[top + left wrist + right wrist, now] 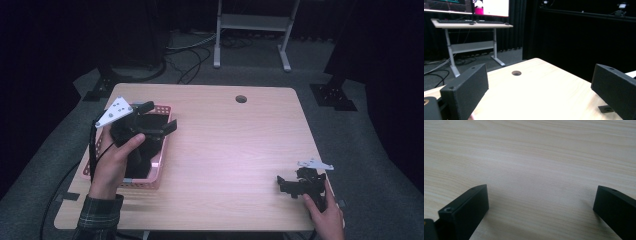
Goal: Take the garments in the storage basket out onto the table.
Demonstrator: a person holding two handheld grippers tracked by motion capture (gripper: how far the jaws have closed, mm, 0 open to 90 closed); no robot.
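Pale wooden surface, bare across the middle. Pink basket at the left edge, near the front corner. Left hand-held gripper held above it, jaws wide apart, gripping nothing. Right hand-held gripper low by the front right corner, equally spread, empty. Best lowered straight onto the basket rim, squarely, before closing.

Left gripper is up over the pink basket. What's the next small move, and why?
Probably tip the left gripper down toward the pink basket: its jaws are open and empty, aimed out across the table, while the dark contents lie below it.
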